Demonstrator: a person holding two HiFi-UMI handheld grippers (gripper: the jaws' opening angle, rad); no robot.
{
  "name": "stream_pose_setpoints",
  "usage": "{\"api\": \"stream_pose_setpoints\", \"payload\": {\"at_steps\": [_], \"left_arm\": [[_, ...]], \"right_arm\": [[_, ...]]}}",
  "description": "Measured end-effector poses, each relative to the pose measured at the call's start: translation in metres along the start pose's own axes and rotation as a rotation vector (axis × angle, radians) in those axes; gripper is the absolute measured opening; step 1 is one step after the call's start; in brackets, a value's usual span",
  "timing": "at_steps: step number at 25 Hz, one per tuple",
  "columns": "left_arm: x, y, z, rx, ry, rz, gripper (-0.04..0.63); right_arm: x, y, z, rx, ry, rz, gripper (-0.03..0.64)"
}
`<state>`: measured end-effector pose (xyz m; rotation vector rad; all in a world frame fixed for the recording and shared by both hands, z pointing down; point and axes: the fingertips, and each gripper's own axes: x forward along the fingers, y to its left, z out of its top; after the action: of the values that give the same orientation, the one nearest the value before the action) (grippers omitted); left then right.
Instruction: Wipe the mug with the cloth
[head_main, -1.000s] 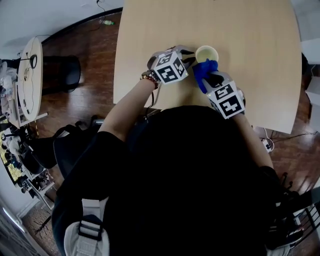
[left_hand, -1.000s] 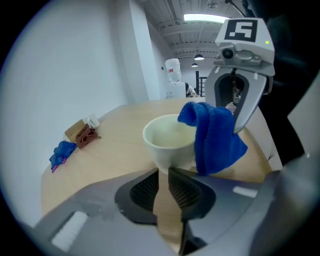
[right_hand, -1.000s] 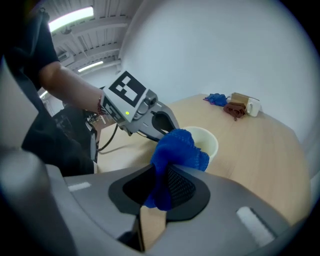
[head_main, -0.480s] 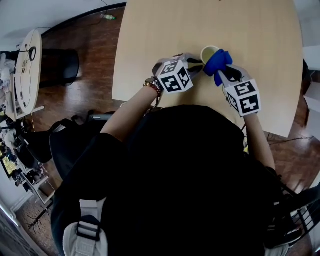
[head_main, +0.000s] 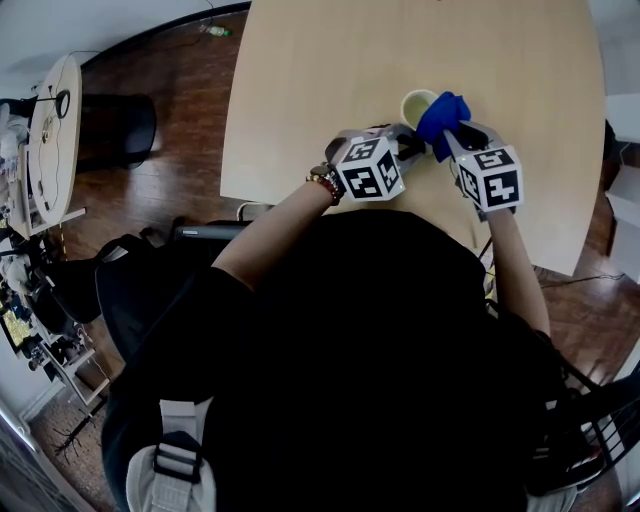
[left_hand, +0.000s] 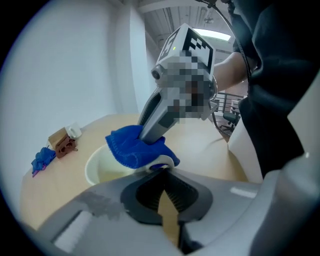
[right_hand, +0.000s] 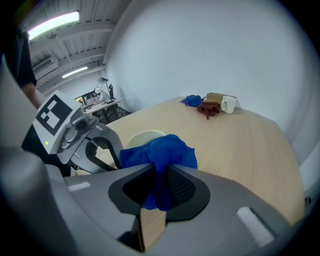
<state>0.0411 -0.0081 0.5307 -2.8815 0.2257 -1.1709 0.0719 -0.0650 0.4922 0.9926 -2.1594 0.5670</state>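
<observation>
A cream mug (head_main: 413, 103) stands on the light wooden table (head_main: 330, 70). A blue cloth (head_main: 443, 114) lies bunched against the mug's right rim, and my right gripper (head_main: 456, 133) is shut on it. The right gripper view shows the cloth (right_hand: 161, 151) pinched between the jaws, with the mug (right_hand: 141, 137) just behind. My left gripper (head_main: 410, 148) reaches the mug's near side. The left gripper view shows its jaws (left_hand: 162, 171) shut, tips right at the mug's white handle (left_hand: 169, 160). I cannot tell whether they pinch it. The cloth (left_hand: 131, 148) drapes over the mug's rim (left_hand: 96, 167).
At the table's far end sit a brown object (right_hand: 209, 108), a small white cup (right_hand: 229, 104) and a blue bundle (right_hand: 191, 100). The table's near edge (head_main: 300, 200) runs just in front of the person. Dark wooden floor and a chair lie to the left.
The left gripper has moved right, up to the mug, and its jaws have shut. The right gripper has carried the cloth from the mug's near side to its right rim.
</observation>
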Motion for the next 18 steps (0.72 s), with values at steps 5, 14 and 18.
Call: {"api": "stream_pose_setpoints", "payload": {"at_steps": [5, 14, 18], "left_arm": [[0.003, -0.002, 0.003, -0.02, -0.009, -0.007, 0.001], [0.003, -0.004, 0.007, -0.045, -0.012, -0.028, 0.0], [0.0, -0.003, 0.001, -0.099, -0.033, -0.023, 0.038]], "right_arm": [[0.024, 0.001, -0.012, -0.004, 0.049, 0.026, 0.071], [0.042, 0.0, -0.029, -0.068, 0.175, 0.03, 0.071], [0.034, -0.013, -0.03, -0.055, 0.11, -0.027, 0.091]]}}
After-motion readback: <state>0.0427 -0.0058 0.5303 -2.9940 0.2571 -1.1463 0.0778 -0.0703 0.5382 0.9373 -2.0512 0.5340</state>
